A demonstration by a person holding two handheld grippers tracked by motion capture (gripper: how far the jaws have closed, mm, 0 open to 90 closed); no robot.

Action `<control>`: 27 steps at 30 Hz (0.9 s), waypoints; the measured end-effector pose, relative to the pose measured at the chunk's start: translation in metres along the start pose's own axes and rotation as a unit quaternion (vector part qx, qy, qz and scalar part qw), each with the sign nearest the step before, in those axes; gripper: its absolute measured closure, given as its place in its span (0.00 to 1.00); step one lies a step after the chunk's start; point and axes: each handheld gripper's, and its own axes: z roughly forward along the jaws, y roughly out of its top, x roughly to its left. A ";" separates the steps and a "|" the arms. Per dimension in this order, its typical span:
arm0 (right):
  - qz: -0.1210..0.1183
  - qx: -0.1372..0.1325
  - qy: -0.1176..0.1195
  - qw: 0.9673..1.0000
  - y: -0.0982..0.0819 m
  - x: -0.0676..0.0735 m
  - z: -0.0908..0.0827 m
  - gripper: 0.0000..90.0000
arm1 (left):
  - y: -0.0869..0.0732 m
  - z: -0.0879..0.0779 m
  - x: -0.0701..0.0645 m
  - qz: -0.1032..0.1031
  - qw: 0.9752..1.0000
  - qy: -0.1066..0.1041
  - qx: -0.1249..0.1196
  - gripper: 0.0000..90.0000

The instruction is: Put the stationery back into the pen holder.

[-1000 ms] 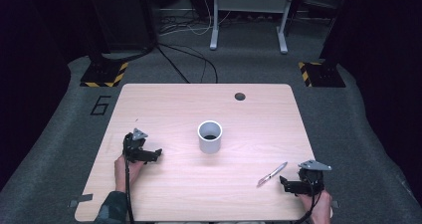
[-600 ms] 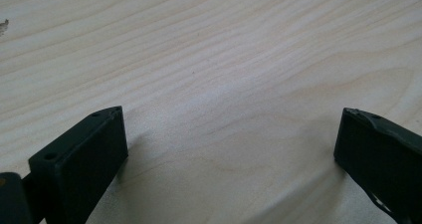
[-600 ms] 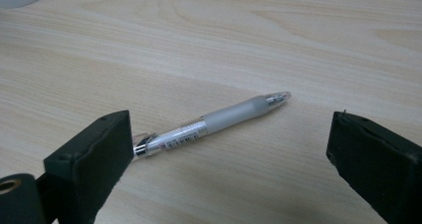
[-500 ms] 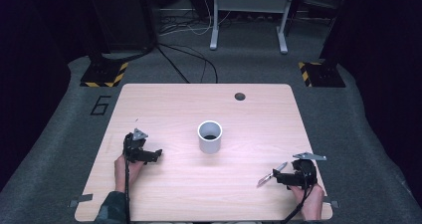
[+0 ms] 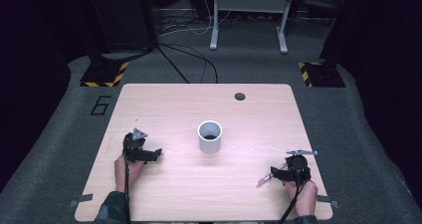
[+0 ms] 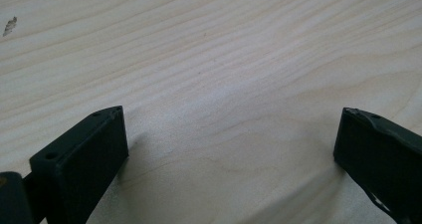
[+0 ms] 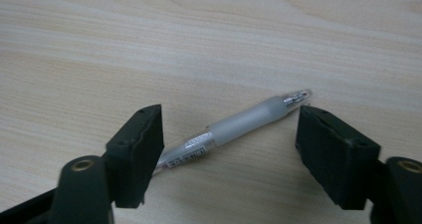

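Grasp step: right gripper [image 7: 229, 149], fingers released, straddles pen [image 7: 239, 127] nr surface's [image 5: 164, 104] right-front corner; closing needed next. Left gripper [image 6: 229, 149] released.

The left hand [image 5: 124, 165] comes in from the bottom edge and holds the left gripper [image 5: 148, 155] low, with the jaws pointing to the right. In the left gripper view its two black jaws stand wide apart, and nothing is between them. The right hand [image 5: 304, 194] holds the right gripper [image 5: 276, 174] near the front right corner, with the jaws pointing to the left. In the right gripper view its jaws are also spread wide. A thin cable hangs from each gripper toward the person.
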 end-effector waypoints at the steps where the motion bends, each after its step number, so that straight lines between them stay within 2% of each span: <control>1: 0.000 0.004 -0.001 1.000 0.001 0.001 0.001 0.36 | 0.000 0.000 0.000 0.000 1.000 0.001 0.000 0.01; 3: -0.010 0.005 -0.008 1.000 0.003 0.002 0.003 0.39 | 0.000 0.001 0.000 -0.007 1.000 0.006 -0.005 0.01; 9: -0.017 0.004 -0.024 1.000 0.005 0.003 0.003 0.52 | -0.001 0.001 0.000 -0.014 1.000 0.013 -0.008 0.01; 13: -0.020 0.011 -0.027 0.999 0.005 0.002 0.002 0.58 | 0.000 0.000 0.000 -0.013 1.000 0.010 -0.003 0.01; 23: -0.055 0.024 -0.037 0.998 0.007 0.001 0.002 0.74 | -0.001 0.001 0.000 -0.014 1.000 0.012 -0.006 0.01; 27: -0.058 0.034 -0.035 0.997 0.009 0.001 0.002 0.78 | 0.000 0.000 0.001 -0.013 1.000 0.010 -0.003 0.01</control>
